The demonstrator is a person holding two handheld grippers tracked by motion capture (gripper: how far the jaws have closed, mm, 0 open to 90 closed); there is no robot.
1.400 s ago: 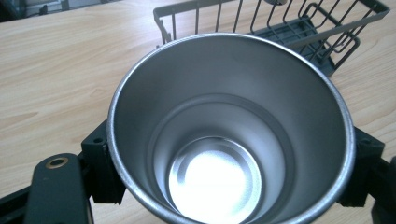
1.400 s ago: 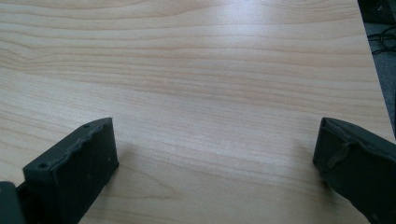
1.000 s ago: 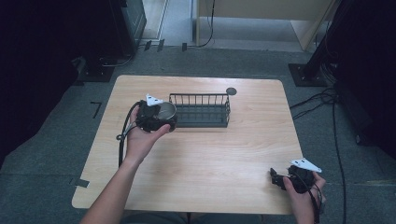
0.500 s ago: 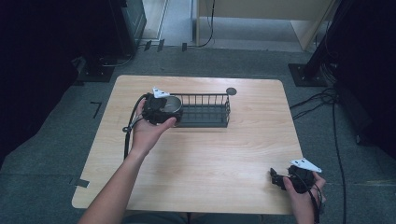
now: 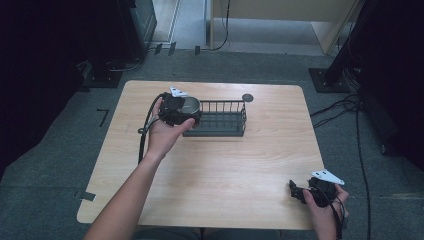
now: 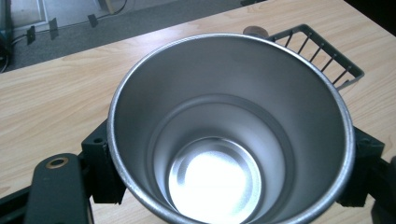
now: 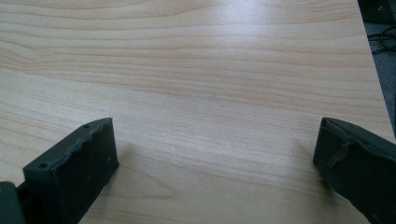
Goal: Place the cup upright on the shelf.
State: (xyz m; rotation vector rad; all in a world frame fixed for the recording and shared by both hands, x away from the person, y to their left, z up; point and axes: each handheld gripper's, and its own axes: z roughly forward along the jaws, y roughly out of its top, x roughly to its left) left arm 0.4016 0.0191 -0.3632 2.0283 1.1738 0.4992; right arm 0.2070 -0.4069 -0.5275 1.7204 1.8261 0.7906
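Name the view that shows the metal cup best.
The left gripper view: the cup is seen close up from above, open, empty, shiny inside, clamped in the left claw. The high view shows it small, half hidden by the hand, at the basket's left end.

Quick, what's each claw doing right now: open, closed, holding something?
Left claw: closed on the metal cup, held beside the wire basket.
Right claw: open, nothing between its jaws, over the wooden table.
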